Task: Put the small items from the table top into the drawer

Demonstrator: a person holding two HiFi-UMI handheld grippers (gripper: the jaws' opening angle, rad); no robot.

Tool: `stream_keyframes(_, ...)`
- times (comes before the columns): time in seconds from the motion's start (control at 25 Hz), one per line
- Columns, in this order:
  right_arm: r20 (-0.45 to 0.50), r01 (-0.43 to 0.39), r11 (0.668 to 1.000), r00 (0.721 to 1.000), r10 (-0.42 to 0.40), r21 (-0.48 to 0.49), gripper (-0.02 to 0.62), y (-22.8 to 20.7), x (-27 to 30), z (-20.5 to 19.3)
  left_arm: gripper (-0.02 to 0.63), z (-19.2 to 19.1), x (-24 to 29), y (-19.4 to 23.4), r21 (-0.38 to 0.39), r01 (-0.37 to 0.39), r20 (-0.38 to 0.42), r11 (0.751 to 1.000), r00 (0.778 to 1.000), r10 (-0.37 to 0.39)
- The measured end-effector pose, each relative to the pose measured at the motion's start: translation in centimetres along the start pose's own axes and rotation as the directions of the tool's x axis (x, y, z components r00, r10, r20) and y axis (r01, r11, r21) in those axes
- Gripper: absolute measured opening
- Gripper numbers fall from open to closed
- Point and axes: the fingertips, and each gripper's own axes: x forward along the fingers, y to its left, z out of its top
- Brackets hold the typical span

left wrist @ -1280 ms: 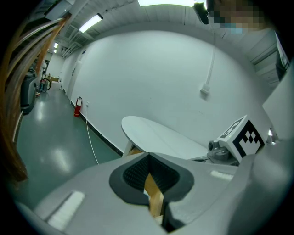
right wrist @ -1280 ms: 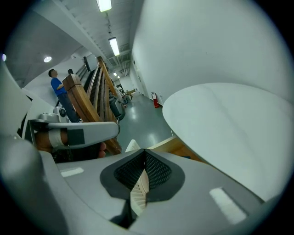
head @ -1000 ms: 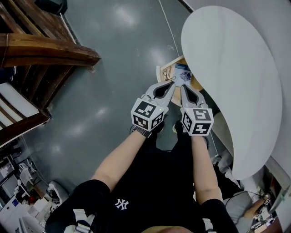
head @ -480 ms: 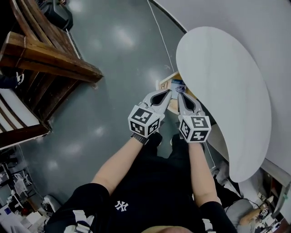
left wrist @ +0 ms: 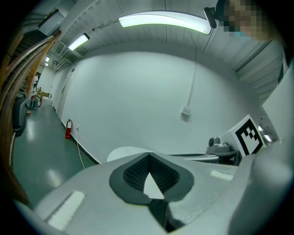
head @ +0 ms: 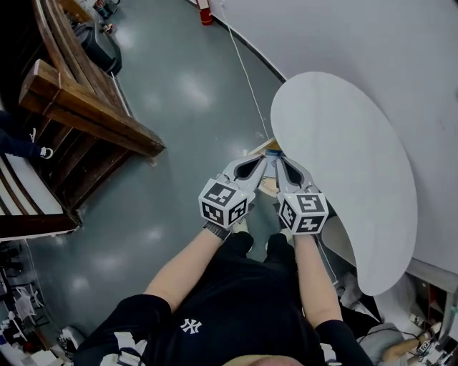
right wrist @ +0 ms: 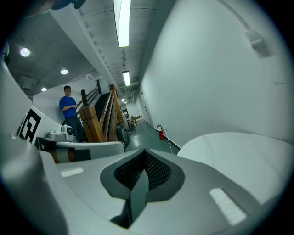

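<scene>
Left gripper (head: 262,161) and right gripper (head: 280,163) have risen side by side off the drawer (head: 260,149). A second ago it lay open to view; now it peeks out only as a sliver at 12 o'clock past their tips, under the table (head: 343,164) edge. Both pairs of jaws are closed tip to tip on nothing, as each gripper view shows. No small items show on the white top at 3 o'clock of the grippers; it looks bare. One blue item (head: 276,152) glimpsed in the drawer suggests the load is already in. Such bits likely weigh little and may skid on the smooth top, so a pinch across the narrow middle would suit; their stiffness cannot be judged. A wooden frame (head: 93,114) stands well apart at 10 o'clock. A cable (head: 245,71) trails over the floor toward 12, near an extinguisher (head: 205,14). A person (right wrist: 69,110) in blue stands far off. Nothing crowds the drawer but the table's overhang.
</scene>
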Motion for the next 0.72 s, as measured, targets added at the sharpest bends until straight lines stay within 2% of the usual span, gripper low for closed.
stream_keyframes(0.44, 0.113, -0.005, 0.999, 0.994, 0.01, -0.045, 0.023, 0.9, -2.6, 6.7, 0.002, 6.4, -0.8, -2.6, 0.053, 0.04, 0.063, 0.998, 0.997, -0.043)
stream_keyframes(0.72, 0.141, -0.02, 0.998, 0.99, 0.028, -0.057, 0.023, 1.3, -3.6, 8.8, 0.0, 8.8, -1.2, -3.9, 0.074, 0.041, 0.095, 0.996, 0.994, -0.048)
